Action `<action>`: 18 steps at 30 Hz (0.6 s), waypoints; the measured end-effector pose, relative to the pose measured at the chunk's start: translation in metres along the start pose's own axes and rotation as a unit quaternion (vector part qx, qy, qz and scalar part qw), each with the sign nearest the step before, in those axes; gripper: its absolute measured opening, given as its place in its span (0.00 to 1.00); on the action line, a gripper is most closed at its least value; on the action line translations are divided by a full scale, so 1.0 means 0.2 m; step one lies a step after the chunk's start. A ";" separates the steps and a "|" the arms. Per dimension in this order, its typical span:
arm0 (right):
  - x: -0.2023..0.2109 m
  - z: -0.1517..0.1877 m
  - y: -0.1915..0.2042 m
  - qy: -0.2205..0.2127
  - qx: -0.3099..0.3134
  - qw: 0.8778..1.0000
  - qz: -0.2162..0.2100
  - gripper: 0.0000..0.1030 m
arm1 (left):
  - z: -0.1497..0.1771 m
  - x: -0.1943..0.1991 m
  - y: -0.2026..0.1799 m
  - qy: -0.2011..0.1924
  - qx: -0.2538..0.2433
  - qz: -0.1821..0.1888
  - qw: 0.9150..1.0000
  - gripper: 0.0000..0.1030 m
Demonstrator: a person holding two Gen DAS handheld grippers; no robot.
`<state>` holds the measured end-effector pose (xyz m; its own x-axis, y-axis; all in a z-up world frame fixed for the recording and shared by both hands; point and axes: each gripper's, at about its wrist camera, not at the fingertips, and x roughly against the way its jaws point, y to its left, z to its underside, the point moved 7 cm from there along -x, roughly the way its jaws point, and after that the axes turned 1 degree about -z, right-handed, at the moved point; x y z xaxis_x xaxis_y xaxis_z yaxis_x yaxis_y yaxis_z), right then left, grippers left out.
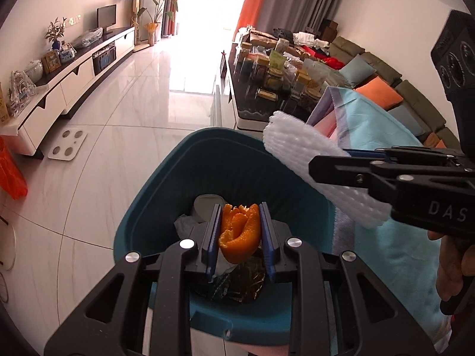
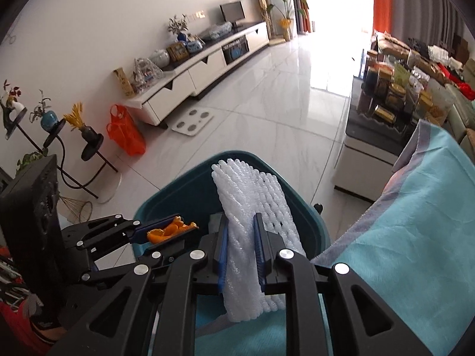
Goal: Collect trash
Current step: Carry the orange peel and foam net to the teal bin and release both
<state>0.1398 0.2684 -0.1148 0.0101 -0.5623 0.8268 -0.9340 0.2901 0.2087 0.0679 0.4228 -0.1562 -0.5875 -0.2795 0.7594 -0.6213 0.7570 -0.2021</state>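
Both claws are loaded and over the teal bin (image 1: pixel 166 184), so the step in hand looks like the drop. Left claw (image 1: pixel 241 237) is clamped narrow on an orange peel (image 1: pixel 239 231), pads pressing it from both sides, directly above the bin's opening; crumpled paper and a dark wrapper already sit in the bottom. Right claw (image 2: pixel 242 243) holds a white foam fruit net (image 2: pixel 252 195), its pads nearly together on the net, which is squashed thin between them. In the left wrist view the net's free end hangs over the bin's far-right rim, next to the blue towel (image 2: pixel 415 237) covering the desk. Suggest: peel can go straight down from where it is, just open the left claw fully so the sticky peel doesn't cling to a pad. The net is the risk: light, long, overhanging the rim; it may drape on the edge or slide onto the towel. Bring the right claw further in over the bin's centre and tip it down before releasing. Keep the two claws apart; they're near each other over one opening.
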 end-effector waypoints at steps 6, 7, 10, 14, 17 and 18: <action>-0.08 0.02 0.00 0.021 -0.001 1.000 -0.002 0.19 | -0.02 -0.12 -0.02 0.014 -0.004 -0.007 1.000 0.25; -0.08 0.02 0.00 0.022 -0.001 1.000 -0.001 0.20 | -0.02 -0.14 -0.02 0.015 -0.004 -0.008 1.000 0.25; -0.09 0.03 -0.01 0.025 -0.005 1.000 0.001 0.28 | -0.01 -0.17 -0.01 0.020 -0.005 -0.012 1.000 0.26; -0.08 0.02 -0.03 0.023 -0.009 1.000 0.000 0.34 | 0.01 -0.21 -0.02 0.025 -0.005 -0.018 1.000 0.29; -0.08 0.02 -0.04 0.019 -0.012 1.000 0.003 0.34 | 0.02 -0.22 -0.01 0.025 -0.003 -0.023 0.999 0.33; -0.07 0.03 -0.06 0.017 -0.019 1.000 0.002 0.34 | 0.01 -0.23 -0.02 0.026 -0.003 -0.023 0.999 0.34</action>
<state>0.1482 0.2684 -0.1308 0.0198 -0.5344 0.8450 -0.9200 0.3211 0.2246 0.0961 0.4312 -0.1923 -0.5301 -0.2826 0.7995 -0.6444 0.7471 -0.1632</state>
